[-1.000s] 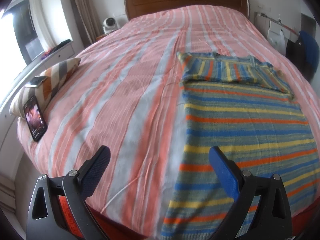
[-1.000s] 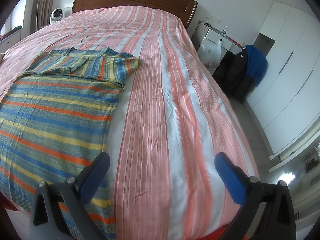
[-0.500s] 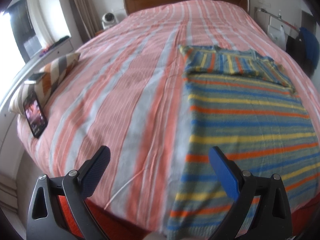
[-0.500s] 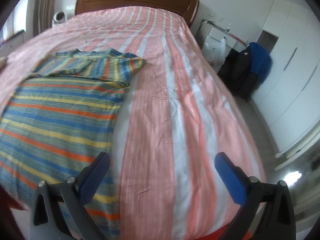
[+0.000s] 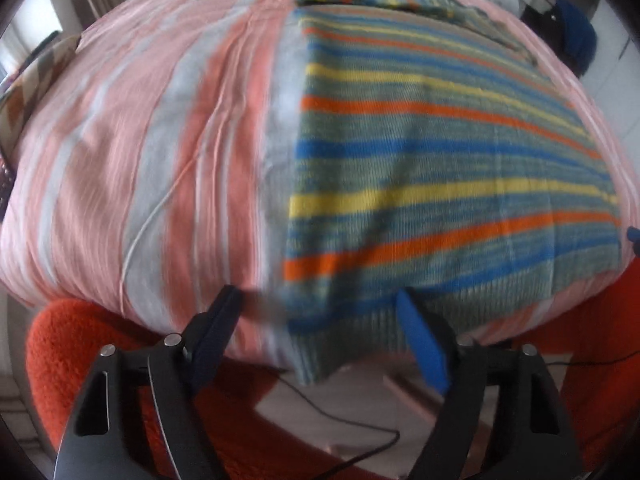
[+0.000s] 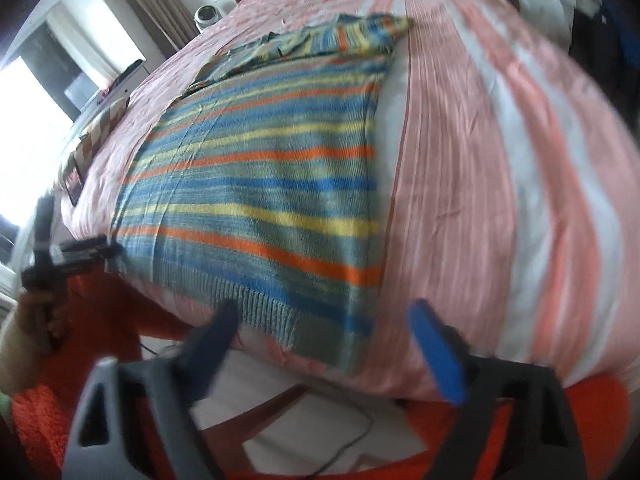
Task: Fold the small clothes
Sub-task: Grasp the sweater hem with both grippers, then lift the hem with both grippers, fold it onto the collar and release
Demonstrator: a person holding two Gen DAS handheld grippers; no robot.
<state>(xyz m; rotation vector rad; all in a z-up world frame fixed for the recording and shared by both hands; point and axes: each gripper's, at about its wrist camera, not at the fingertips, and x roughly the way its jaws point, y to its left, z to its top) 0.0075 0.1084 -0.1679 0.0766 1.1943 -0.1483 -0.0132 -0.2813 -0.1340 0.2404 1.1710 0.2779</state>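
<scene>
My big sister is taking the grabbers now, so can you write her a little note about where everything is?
Left gripper: open, holding nothing, jaws either side of the near left hem corner of the striped sweater.
Right gripper: open, holding nothing, at the near right hem corner.
The sweater lies flat on the striped bedspread, hem draped over the bed's near edge, sleeves already folded across the top.
Done: sleeves in.
Left: probably pinch both hem corners and fold the bottom up toward the collar.
</scene>
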